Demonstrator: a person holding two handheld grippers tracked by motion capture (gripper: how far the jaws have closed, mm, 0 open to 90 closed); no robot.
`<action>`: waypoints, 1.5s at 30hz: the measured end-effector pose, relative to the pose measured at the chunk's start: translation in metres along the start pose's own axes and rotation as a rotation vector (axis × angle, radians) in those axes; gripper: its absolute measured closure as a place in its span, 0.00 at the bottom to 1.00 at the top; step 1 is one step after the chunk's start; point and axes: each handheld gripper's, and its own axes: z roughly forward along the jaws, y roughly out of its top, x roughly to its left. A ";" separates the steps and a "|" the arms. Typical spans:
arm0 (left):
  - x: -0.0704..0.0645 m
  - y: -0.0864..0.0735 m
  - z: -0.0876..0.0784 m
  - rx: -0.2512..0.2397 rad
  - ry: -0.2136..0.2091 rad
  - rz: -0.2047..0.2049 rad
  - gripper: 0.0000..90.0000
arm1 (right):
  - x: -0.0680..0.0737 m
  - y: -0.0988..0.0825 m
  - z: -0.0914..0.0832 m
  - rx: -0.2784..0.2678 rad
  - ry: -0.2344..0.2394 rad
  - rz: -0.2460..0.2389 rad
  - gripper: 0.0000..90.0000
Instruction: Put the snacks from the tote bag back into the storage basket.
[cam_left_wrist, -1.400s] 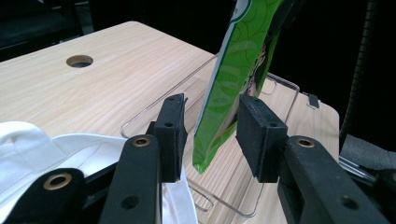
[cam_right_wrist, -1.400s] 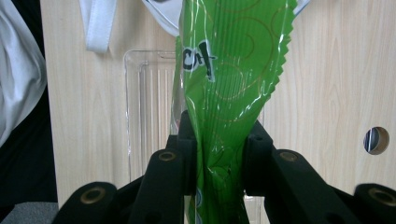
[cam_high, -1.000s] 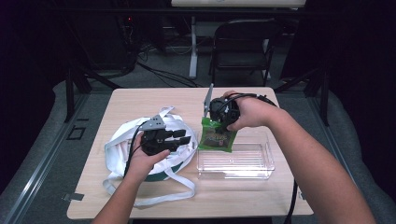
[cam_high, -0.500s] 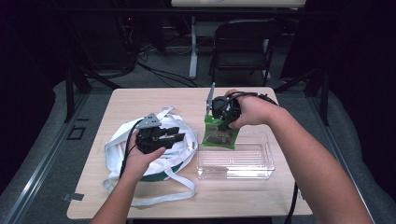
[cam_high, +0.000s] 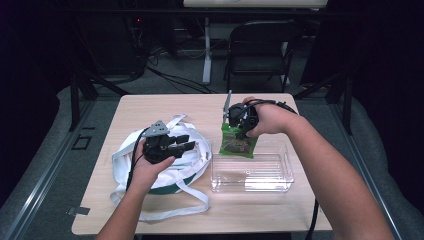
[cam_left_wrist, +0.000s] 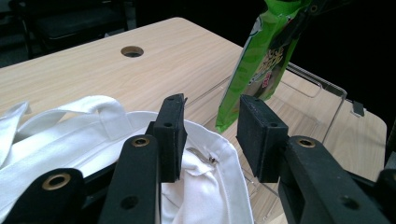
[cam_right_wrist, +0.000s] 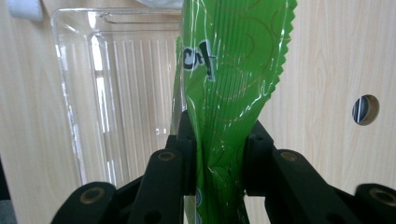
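Observation:
My right gripper is shut on a green snack packet. It grips the packet's top edge, and the packet hangs down over the far rim of a clear plastic bin. A white cloth tote bag lies on the left half of the table. My left gripper hovers over the bag's open mouth, pointing right toward the bin. Its jaws stand apart with nothing between them.
The light wooden table has a round cable hole near its far side. A bag strap trails toward the front edge. A folding chair and cables stand on the floor beyond the table.
My right gripper has come slightly down and toward the bin with the packet. The left gripper stays over the bag.

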 end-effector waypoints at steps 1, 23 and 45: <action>0.000 0.000 0.000 -0.002 0.001 -0.002 0.69 | 0.000 0.000 0.002 -0.003 -0.003 0.003 0.82; 0.007 -0.001 -0.005 -0.007 0.016 -0.008 0.70 | -0.012 0.008 0.035 0.049 -0.033 -0.027 0.82; 0.007 -0.002 -0.006 -0.014 0.020 -0.009 0.70 | -0.011 0.023 0.059 0.028 -0.009 -0.061 0.82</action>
